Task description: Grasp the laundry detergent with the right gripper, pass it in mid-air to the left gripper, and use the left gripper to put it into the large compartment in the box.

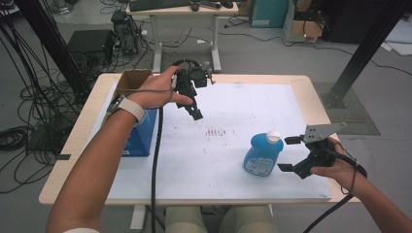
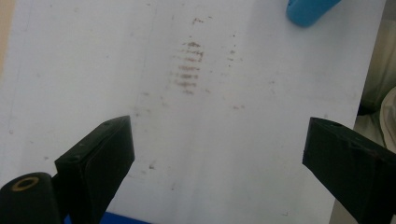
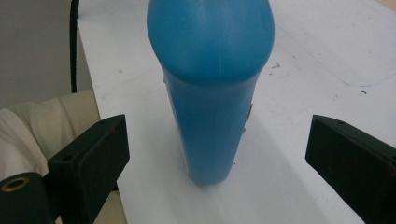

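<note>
At the left, a blue box [image 1: 141,136] with an open brown carton [image 1: 131,81] behind it is seen on the white sheet [image 1: 233,160]. The left gripper [image 1: 193,110] is held above the sheet, jaws spread wide apart over brown smudges [image 2: 189,70]. Further right, a blue bottle [image 1: 262,154] stands upright near the front edge, faced by the right gripper [image 1: 288,154], jaws parted and not touching it

A blue bottle [image 1: 263,155] with a white cap stands upright on the white sheet [image 1: 228,116], near its front right.
</note>
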A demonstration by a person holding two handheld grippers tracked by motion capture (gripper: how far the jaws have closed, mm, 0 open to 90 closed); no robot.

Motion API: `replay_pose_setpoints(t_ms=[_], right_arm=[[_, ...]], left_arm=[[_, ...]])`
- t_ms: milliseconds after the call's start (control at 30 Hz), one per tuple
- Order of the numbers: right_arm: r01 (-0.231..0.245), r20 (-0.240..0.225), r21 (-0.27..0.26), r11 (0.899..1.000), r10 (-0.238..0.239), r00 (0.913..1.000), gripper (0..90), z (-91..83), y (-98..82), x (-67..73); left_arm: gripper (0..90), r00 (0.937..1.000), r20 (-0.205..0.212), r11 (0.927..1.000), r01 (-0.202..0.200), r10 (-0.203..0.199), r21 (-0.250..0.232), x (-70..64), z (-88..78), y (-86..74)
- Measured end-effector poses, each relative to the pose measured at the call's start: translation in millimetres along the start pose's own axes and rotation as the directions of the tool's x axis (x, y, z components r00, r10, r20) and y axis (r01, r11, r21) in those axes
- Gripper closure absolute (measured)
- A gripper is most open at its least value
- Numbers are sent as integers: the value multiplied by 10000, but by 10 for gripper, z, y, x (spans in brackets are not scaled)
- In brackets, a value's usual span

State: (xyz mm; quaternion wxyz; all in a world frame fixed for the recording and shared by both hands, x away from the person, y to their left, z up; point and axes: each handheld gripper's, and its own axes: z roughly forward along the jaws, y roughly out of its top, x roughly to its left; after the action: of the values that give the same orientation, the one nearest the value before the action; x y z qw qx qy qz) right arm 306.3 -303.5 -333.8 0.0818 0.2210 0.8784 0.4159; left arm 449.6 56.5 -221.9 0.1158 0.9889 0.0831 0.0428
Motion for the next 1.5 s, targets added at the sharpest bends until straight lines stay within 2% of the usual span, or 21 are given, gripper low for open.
replay_pose_setpoints(t_ms=[467, 533, 567, 1500], right_arm=[[7, 3, -6, 10000, -7, 10000, 64, 6, -2, 1], [157, -17, -77, 9998, -157, 9999, 65, 9, 3, -11], [-10, 26, 5, 10000, 10, 10000, 64, 2, 4, 1], [-12, 88, -9, 10000, 12, 10000, 50, 1, -3, 5]], left_arm=[[93, 10000, 18, 10000, 47, -47, -25, 3, 7, -2], [93, 10000, 14, 10000, 30, -30, -31, 6, 8, -2], [93, 10000, 14, 10000, 30, -30, -31, 6, 8, -2], [94, 10000, -14, 10000, 71, -71, -10, 3, 1, -12]])
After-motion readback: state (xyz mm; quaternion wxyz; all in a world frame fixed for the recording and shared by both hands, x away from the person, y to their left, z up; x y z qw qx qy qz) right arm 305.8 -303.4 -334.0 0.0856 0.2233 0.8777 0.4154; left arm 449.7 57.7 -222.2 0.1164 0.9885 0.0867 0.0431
